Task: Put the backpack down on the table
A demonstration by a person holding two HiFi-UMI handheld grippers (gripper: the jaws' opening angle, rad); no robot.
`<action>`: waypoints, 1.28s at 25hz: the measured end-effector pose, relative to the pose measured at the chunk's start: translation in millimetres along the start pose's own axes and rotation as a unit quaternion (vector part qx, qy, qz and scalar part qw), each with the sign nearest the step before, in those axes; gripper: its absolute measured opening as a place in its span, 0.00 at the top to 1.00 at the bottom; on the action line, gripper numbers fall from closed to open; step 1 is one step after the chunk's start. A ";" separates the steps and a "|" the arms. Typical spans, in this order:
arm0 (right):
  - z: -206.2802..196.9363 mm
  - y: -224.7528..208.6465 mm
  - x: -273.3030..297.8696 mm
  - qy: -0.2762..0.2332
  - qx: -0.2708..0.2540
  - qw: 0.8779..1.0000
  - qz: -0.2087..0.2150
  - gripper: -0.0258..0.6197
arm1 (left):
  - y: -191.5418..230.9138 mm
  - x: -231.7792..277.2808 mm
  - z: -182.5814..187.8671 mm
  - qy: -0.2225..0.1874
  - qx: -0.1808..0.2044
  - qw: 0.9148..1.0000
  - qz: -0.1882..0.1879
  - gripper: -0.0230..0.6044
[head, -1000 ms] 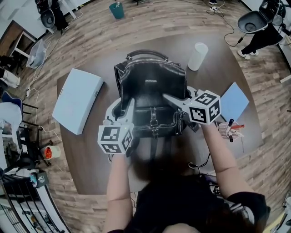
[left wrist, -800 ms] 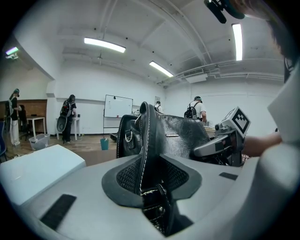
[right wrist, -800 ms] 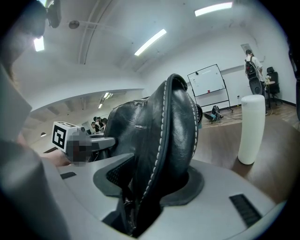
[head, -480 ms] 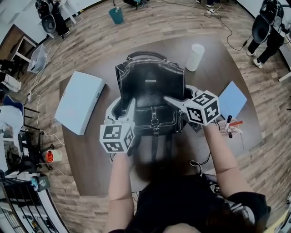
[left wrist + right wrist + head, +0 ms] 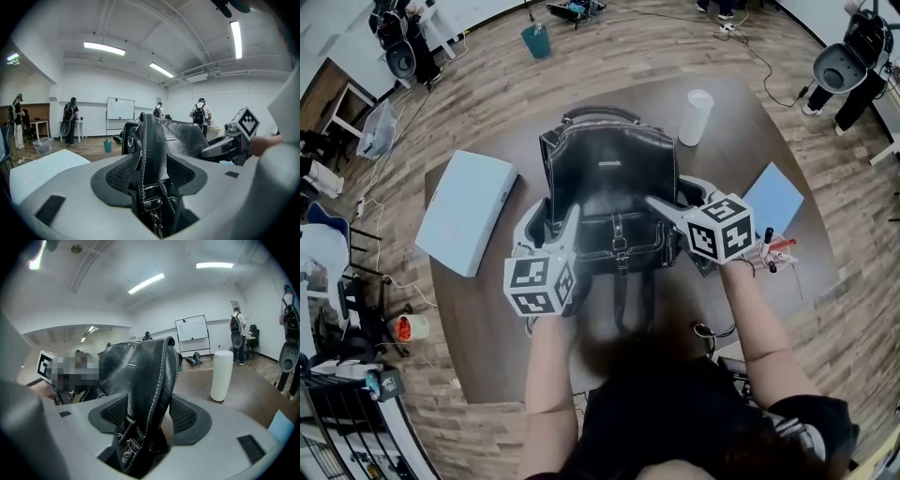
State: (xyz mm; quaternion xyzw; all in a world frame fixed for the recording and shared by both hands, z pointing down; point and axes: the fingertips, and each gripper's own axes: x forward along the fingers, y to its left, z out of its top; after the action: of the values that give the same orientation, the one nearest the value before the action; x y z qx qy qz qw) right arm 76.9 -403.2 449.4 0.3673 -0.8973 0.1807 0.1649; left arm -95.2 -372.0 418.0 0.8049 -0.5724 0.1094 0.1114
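Release step. Backpack is standing mid-table. Left hand-held gripper and right hand-held gripper have just been opening. Jaws are gaping around the backpack's side edges, apparently not pinching. Next: backing both out toward the near edge, likely watching the straps.

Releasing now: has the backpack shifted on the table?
No. The backpack stands where it was, between the white box and the white cylinder.
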 end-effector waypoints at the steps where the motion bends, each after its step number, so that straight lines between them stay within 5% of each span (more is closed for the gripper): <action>1: -0.3 -1.1 -2.6 -0.003 -0.001 1.000 -0.011 0.51 | -1.0 -2.7 -0.8 0.000 0.000 1.000 -0.001 0.59; 6: 5.9 -7.7 -21.8 -0.031 0.003 0.998 -0.059 0.51 | 0.6 -19.0 -3.6 -0.004 -0.005 1.000 0.001 0.59; 14: 4.5 14.0 -44.2 -0.052 0.015 0.996 -0.069 0.59 | -7.8 -41.2 -2.3 -0.017 -0.010 1.000 -0.012 0.62; 32: -3.0 64.8 -80.8 -0.089 0.019 0.992 -0.091 0.91 | -29.2 -96.4 -7.4 -0.031 -0.029 0.999 -0.017 0.84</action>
State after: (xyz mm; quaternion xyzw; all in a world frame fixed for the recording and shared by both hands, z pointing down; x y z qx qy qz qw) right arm 85.4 -310.3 404.2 0.4649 -0.8677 0.1490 0.0931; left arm -98.9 -273.9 394.2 0.8139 -0.5651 0.0656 0.1185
